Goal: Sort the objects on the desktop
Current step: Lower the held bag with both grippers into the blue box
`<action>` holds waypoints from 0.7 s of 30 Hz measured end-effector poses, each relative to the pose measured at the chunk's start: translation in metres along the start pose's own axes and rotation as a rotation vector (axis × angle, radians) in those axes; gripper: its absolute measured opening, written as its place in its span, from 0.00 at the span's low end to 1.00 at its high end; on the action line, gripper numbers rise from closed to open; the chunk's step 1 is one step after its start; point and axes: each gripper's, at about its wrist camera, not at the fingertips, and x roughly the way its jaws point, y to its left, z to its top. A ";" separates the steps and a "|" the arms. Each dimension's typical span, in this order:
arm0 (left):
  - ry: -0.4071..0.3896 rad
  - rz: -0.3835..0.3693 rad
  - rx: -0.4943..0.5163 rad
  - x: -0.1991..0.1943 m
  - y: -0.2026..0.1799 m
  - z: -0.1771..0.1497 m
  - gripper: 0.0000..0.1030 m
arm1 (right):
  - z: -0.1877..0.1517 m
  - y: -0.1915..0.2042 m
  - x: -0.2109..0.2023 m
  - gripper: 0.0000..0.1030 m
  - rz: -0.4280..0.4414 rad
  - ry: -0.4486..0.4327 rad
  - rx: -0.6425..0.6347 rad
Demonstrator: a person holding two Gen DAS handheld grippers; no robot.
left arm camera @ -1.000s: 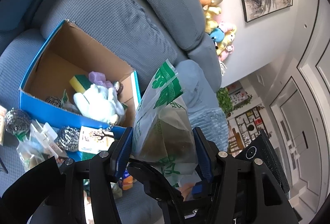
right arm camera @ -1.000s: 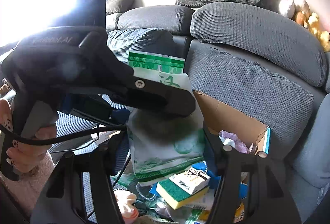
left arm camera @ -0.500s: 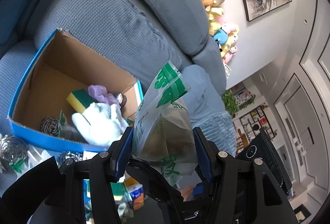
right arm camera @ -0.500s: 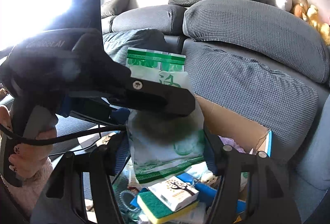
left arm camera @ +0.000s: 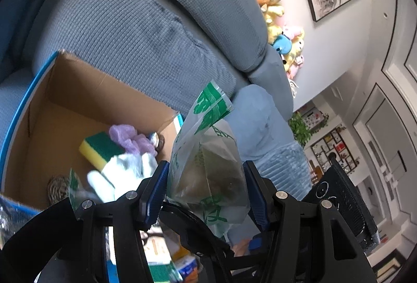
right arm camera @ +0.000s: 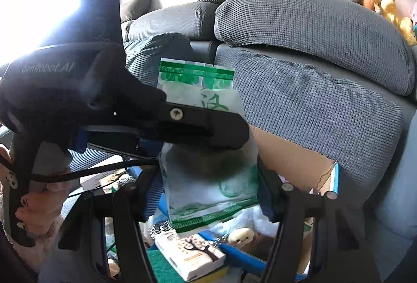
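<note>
1. Right now my left gripper is clamped on the green-printed plastic bag, held upright above the near right corner of the cardboard box.
2. My right gripper pinches the same bag lower down, its pads pressed against both sides.
3. Inside the box I see a yellow-green sponge, a white glove and a steel scourer.
4. Behind the box rises the grey sofa.

I'm holding a clear bag showing green print; inside the brown, blue-edged box, a yellow-green sponge is sitting beside purple fluff and a white glove.
</note>
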 end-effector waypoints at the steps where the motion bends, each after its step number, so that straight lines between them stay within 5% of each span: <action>1: -0.012 0.003 0.008 0.001 0.000 0.002 0.56 | 0.001 -0.001 0.001 0.60 0.001 -0.003 0.001; 13: -0.081 0.057 0.091 0.022 0.013 0.019 0.56 | 0.004 -0.018 0.032 0.60 0.008 -0.061 0.016; 21: -0.078 0.071 0.057 0.031 0.035 0.019 0.56 | -0.006 -0.021 0.048 0.60 0.030 -0.066 0.066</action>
